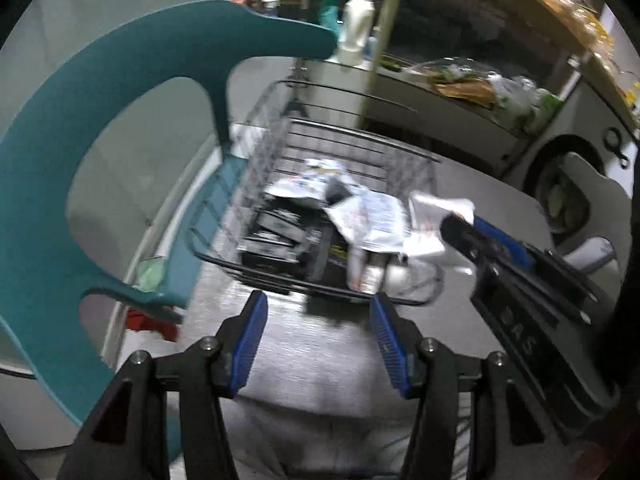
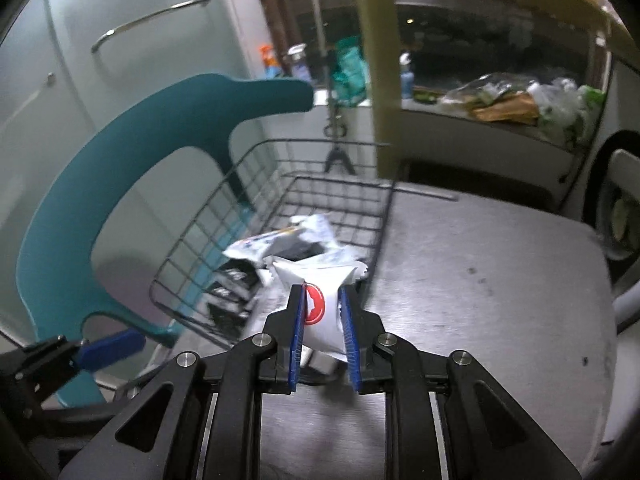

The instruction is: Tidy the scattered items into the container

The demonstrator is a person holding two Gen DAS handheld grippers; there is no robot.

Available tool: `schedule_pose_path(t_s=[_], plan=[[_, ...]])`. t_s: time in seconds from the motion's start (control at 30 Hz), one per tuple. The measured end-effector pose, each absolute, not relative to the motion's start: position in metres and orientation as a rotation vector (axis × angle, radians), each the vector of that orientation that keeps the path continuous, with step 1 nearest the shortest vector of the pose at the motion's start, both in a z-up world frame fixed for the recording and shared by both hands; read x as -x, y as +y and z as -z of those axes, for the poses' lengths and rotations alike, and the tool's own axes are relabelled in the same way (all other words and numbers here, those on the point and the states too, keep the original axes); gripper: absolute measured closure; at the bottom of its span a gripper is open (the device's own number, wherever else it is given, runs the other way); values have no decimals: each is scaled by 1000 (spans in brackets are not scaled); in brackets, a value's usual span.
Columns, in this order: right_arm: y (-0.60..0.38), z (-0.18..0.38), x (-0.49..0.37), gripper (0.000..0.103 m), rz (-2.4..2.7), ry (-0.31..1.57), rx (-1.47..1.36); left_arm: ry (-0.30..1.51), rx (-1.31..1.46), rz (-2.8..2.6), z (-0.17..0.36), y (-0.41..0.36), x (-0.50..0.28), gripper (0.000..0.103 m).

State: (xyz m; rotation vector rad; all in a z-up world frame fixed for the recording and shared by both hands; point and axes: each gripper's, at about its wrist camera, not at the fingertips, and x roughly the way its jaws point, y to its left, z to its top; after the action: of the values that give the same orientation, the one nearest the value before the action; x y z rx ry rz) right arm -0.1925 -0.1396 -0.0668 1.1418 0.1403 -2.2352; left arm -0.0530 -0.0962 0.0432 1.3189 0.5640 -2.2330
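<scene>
Blue right fingers [image 2: 322, 320] pinch a white packet [image 2: 320, 284] across its middle, just over the wire basket [image 2: 256, 200] rim. Light, crinkly, probably slippery. Left fingers [image 1: 318, 340] hang wide, empty, above the table [image 1: 312, 340].

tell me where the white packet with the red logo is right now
The white packet is pinched in the right claw, held at the near right corner of the wire basket.

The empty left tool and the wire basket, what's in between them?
Only bare grey tabletop lies between the left tool and the wire basket, seen from the left wrist.
</scene>
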Motion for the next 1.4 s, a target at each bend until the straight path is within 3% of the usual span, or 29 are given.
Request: schedule_pose_path(t_s=[0.17, 0.3, 0.47, 0.6, 0.77, 0.83, 1.0, 1.1, 1.23, 1.4], plan=[[-147, 65, 187, 80, 2241, 137, -1110, 581, -1306, 2216, -41, -106, 49, 43], [-143, 55, 185, 69, 2259, 134, -1090, 572, -1290, 2220, -46, -104, 45, 43], [-117, 40, 172, 69, 2322, 126, -1068, 555, -1270, 2255, -56, -93, 39, 37], [-85, 34, 153, 50, 2425, 149, -1075, 511, -1299, 2312, -59, -69, 32, 35], [-23, 37, 128, 49, 2505, 61, -1125, 465, -1350, 2388, -62, -36, 23, 33], [4, 36, 118, 37, 2521, 0, -1147, 439, -1366, 2422, -63, -21, 18, 33], [55, 24, 84, 35, 2638, 14, -1159, 402, -1403, 2456, -68, 7, -2, 33], [76, 16, 67, 21, 2675, -34, -1129, 416, -1376, 2501, -76, 17, -16, 32], [91, 10, 59, 21, 2653, -145, -1117, 393, -1348, 2538, -87, 30, -21, 32], [87, 8, 60, 21, 2657, -130, -1095, 381, -1337, 2550, -89, 31, -18, 28]])
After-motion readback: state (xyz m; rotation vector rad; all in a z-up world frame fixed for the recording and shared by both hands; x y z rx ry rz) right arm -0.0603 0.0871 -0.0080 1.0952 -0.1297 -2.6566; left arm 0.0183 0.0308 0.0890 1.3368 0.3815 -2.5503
